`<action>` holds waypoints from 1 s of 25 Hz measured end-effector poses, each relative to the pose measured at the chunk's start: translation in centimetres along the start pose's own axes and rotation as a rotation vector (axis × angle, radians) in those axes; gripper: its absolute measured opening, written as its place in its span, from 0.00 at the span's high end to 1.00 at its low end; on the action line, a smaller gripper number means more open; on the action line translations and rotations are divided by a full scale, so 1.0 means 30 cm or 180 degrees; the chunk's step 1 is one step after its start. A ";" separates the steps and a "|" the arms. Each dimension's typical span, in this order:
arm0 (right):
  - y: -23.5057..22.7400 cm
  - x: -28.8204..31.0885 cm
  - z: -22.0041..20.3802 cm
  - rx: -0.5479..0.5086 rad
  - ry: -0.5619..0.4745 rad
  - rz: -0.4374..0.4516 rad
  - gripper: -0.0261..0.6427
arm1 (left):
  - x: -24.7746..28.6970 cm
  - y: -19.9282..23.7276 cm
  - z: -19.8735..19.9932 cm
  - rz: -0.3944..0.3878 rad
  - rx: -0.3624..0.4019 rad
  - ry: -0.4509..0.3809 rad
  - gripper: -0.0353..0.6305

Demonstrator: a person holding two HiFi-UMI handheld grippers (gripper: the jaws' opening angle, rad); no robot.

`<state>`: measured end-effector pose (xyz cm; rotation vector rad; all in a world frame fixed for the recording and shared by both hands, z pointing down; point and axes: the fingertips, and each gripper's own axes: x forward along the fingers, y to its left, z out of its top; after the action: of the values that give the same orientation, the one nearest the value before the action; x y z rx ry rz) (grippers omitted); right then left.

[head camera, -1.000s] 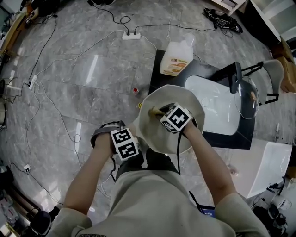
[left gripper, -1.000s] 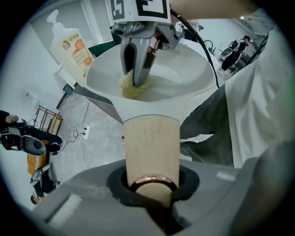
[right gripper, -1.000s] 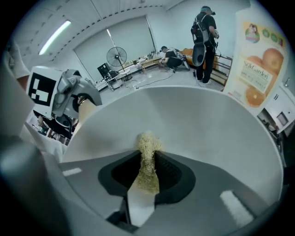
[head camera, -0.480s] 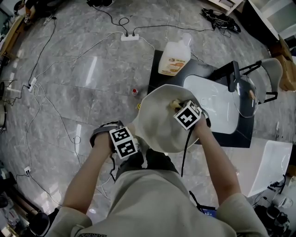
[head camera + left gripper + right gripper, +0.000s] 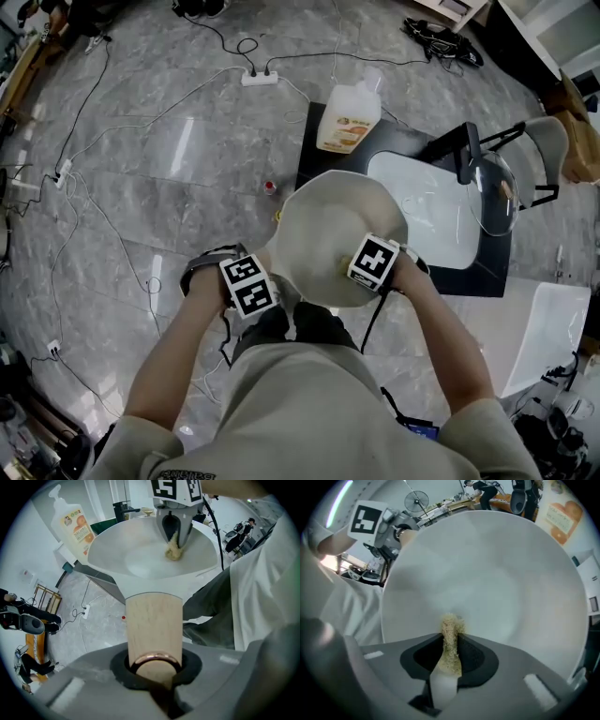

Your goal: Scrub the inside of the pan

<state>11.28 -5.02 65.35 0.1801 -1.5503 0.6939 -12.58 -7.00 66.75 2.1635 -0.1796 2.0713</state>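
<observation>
I hold a white pan point(image 5: 323, 225) over the floor by its wooden handle point(image 5: 153, 625). My left gripper point(image 5: 154, 667) is shut on that handle; its jaws have just been closing tighter on it. In the head view the left gripper point(image 5: 267, 281) sits at the pan's near left edge. My right gripper point(image 5: 450, 660) is shut on a tan scrub pad point(image 5: 451, 639), whose tip presses on the pan's inner wall point(image 5: 497, 583). Seen from the left gripper view, the pad point(image 5: 173, 551) and right gripper point(image 5: 174, 529) are on the pan's right side. In the head view the right gripper point(image 5: 352, 272) hides the pad.
Beyond the pan a soap bottle point(image 5: 352, 117) stands on a black mat point(image 5: 319, 141) beside a white basin point(image 5: 431, 211) and a glass lid point(image 5: 497, 192). A power strip point(image 5: 260, 77) and cables lie on the marble floor. A white box point(image 5: 548, 328) is at the right.
The right gripper with the pad swept across the pan's inside, from the middle toward the far right, then back to the near right wall. The left gripper and pan stayed put.
</observation>
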 end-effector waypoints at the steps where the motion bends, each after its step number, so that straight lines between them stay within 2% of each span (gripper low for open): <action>1: 0.043 0.017 0.022 -0.0066 -0.0079 0.0150 0.81 | 0.000 0.001 0.000 0.0006 0.0000 0.0001 0.87; 4: 0.120 0.049 0.123 -0.0160 -0.0414 0.0409 0.81 | 0.001 0.002 -0.001 0.0022 -0.0009 0.0013 0.87; 9: 0.107 0.042 0.286 0.0086 -0.0991 0.0463 0.81 | -0.003 0.010 0.002 0.0083 0.0011 -0.0021 0.86; 12: 0.062 0.020 0.354 0.0323 -0.1337 0.0414 0.81 | -0.008 0.015 0.021 0.0130 0.0016 -0.0083 0.80; 14: 0.021 -0.006 0.398 0.0402 -0.1592 0.0207 0.81 | -0.015 0.013 0.038 0.0174 0.0034 -0.0149 0.74; 18: -0.071 -0.084 0.453 0.0325 -0.1999 -0.0587 0.81 | -0.058 0.006 0.070 0.0243 0.0006 -0.0362 0.48; 21: -0.077 -0.173 0.467 0.0221 -0.2289 -0.0903 0.81 | -0.121 0.022 0.092 0.0388 -0.0053 -0.0541 0.46; 25: -0.065 -0.305 0.463 0.0296 -0.2699 -0.1056 0.81 | -0.228 0.031 0.126 0.0443 -0.0250 -0.0894 0.46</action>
<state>1.60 -16.53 58.00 0.8678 -2.2131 0.4333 -9.35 -8.69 59.79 2.4465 -0.4458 1.7803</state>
